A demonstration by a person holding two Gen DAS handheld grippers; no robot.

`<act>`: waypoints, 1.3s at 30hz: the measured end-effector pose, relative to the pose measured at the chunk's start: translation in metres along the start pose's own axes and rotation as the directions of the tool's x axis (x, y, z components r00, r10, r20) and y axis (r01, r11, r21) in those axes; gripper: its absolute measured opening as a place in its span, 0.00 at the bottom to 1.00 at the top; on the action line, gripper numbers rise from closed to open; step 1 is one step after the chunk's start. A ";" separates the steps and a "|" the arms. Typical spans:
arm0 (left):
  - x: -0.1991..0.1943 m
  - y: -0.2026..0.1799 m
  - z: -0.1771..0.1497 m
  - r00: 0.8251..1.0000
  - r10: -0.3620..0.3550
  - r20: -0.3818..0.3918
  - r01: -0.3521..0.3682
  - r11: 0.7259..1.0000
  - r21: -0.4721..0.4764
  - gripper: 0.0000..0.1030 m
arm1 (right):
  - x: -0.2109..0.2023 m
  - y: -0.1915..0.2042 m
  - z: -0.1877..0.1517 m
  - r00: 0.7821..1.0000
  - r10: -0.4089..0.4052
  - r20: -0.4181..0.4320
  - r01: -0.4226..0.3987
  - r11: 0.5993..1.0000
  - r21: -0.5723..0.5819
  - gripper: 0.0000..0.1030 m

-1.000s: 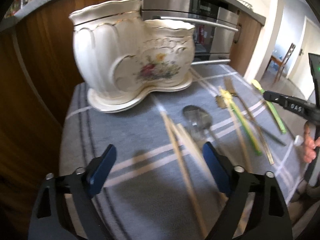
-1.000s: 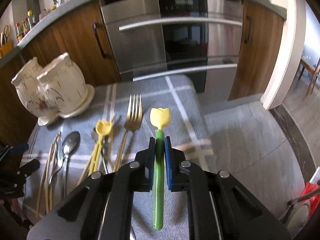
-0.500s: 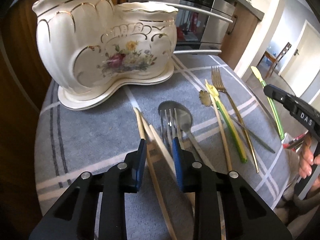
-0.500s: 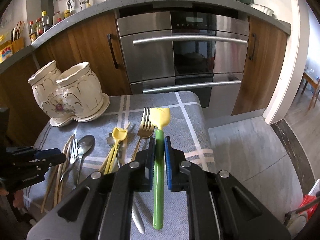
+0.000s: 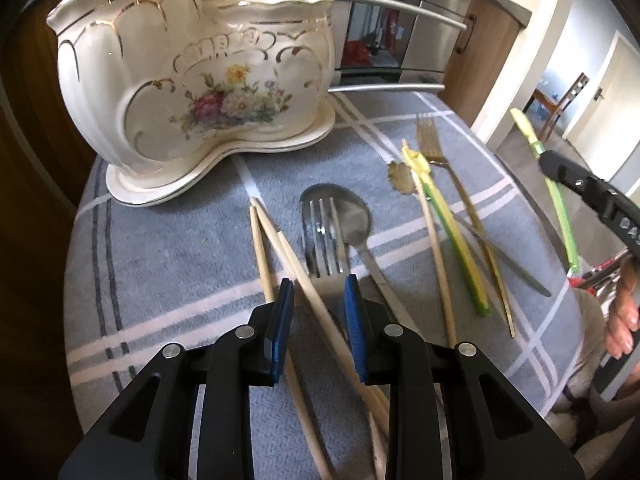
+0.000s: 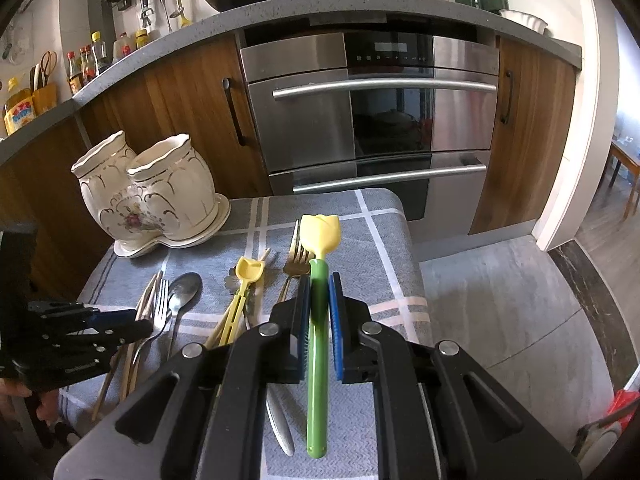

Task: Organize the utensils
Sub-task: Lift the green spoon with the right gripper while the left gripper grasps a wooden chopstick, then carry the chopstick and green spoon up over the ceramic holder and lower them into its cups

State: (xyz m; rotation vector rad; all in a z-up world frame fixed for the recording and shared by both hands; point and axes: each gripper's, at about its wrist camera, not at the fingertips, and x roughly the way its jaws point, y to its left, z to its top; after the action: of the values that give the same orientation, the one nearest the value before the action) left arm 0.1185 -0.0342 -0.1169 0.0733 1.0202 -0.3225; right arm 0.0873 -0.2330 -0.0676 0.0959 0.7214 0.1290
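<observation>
The left gripper hangs low over the grey checked cloth, its blue pads closing around the wooden chopsticks; one stick runs between the pads, another lies along the inside of the left pad, and whether the pads already press on them cannot be told, since a gap still shows beside the sticks. The lower ends of the chopsticks vanish beneath the gripper's black body. Just past the pads lie a steel fork and a steel spoon, the fork overlapping the spoon's bowl so that the bowl's left side is covered. Further right sit a yellow tulip-headed utensil, a gold fork and a gold flower-shaped piece whose handle is tangled with the others (which handle belongs to which head is hard to sort out). The right gripper is clamped on the green handle of a tulip-headed utensil, held above the cloth with the yellow head forward. The cream two-compartment ceramic holder stands on its saucer at the cloth's far left corner; its insides are not visible from either view. A person's fingers show at the frame edge, cut off.
</observation>
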 end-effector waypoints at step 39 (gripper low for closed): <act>-0.179 0.070 0.094 0.859 -0.085 0.504 0.111 0.994 -0.021 0.06 | -0.017 0.092 0.120 0.916 0.314 0.249 -0.299 0.949 -0.097 0.09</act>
State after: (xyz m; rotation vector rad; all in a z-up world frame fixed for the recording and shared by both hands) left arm 0.1315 0.0538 0.0775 -0.1057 0.5092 -0.3846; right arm 0.1466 -0.1502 0.0451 0.1679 0.4331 0.4304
